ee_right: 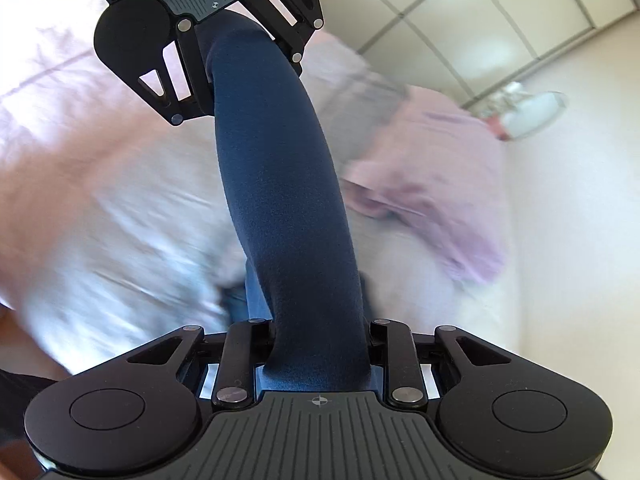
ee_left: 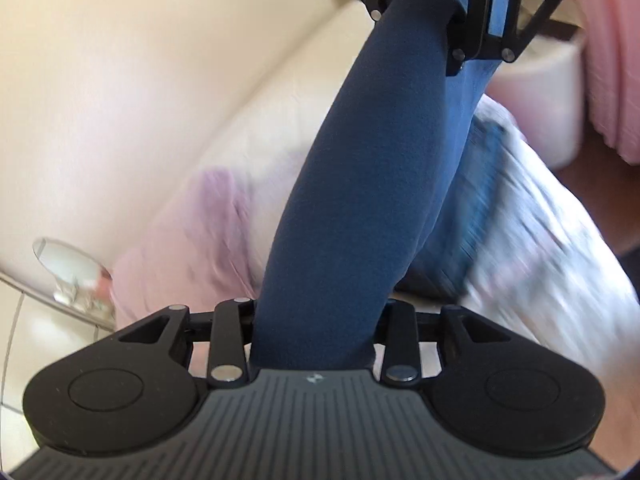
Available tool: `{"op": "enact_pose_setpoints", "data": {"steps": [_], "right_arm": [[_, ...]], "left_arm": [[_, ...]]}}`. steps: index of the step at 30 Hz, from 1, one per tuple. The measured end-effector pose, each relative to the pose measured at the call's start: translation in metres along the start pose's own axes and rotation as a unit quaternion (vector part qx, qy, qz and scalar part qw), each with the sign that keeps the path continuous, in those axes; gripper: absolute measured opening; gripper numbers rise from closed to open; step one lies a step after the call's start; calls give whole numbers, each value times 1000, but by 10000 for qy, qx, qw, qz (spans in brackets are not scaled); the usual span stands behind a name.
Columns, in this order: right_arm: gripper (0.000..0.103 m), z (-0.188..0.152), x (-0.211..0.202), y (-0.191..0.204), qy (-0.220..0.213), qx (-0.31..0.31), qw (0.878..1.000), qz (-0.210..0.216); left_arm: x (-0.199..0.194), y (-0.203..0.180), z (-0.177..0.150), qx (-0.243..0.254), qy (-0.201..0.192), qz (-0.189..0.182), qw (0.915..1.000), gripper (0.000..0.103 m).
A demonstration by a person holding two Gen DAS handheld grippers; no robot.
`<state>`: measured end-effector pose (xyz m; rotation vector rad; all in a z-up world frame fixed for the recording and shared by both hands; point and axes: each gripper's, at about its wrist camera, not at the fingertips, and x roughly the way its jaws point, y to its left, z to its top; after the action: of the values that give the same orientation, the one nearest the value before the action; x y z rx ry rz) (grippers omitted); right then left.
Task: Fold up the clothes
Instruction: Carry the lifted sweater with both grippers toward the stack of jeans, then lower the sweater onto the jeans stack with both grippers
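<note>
A dark blue garment (ee_left: 360,184) is bunched into a thick band and stretched taut between my two grippers, above the bed. In the left wrist view my left gripper (ee_left: 316,320) is shut on its near end, and my right gripper (ee_left: 452,28) grips the far end at the top. The right wrist view mirrors this: my right gripper (ee_right: 320,344) is shut on the blue garment (ee_right: 280,184), with my left gripper (ee_right: 236,40) clamped on the far end. More blue cloth hangs below the band. The fingertips are hidden by the cloth.
A pink garment (ee_left: 180,240) (ee_right: 440,184) lies on the pale bed (ee_left: 256,128). Patterned white bedding (ee_left: 540,240) is blurred beneath. A clear fan-like object (ee_left: 68,272) (ee_right: 532,112) stands by the wall. A pink curtain (ee_left: 616,60) and wardrobe doors (ee_right: 480,12) lie beyond.
</note>
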<state>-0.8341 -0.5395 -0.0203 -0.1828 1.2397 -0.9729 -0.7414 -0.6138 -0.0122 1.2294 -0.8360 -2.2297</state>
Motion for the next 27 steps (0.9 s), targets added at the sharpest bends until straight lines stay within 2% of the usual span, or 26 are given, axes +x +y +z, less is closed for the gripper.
{"op": "enact_pose_setpoints", "data": {"steps": [6,9,12,14,15,16,17,18,19,21,25,27], "right_arm": [[26,-77,44,-123,-6,-173,9984,-539],[26,-113,70,-149,-135,-421,9949,-906],[27,-151,110,-137,-175,-310,9954,-886],[27,-177,143,-105,-75,-357,9978,-558],[28,-188,161,-87,29,-409,9988,-256],[29,-199,174,-70,143,-421,9990,50],[42,-205,178,-58,124,-433,9990,-20],[47,-211,182,-46,99,-444,9989,-108],[47,-214,178,-42,9,-345,9992,-223],[49,-219,172,-53,-65,-99,9996,-264],[49,-219,159,-59,38,34,9996,-285],[48,-211,159,-58,90,155,9996,-228]], "left_arm": [[106,41,86,9,-180,398,9990,32],[151,24,96,12,-293,489,9984,33],[203,-26,83,80,-153,185,9997,35],[232,-67,67,249,157,-260,9992,38],[245,-87,60,345,291,-436,9980,39],[249,-103,56,503,291,-326,9978,40],[248,-113,53,626,230,-127,9977,40],[247,-113,53,594,206,-62,9980,40],[245,-113,52,564,183,-9,9982,44],[238,-105,52,538,151,-35,9984,48],[228,-92,47,754,17,-35,9971,48],[228,-87,46,813,-26,-83,9967,43]]}}
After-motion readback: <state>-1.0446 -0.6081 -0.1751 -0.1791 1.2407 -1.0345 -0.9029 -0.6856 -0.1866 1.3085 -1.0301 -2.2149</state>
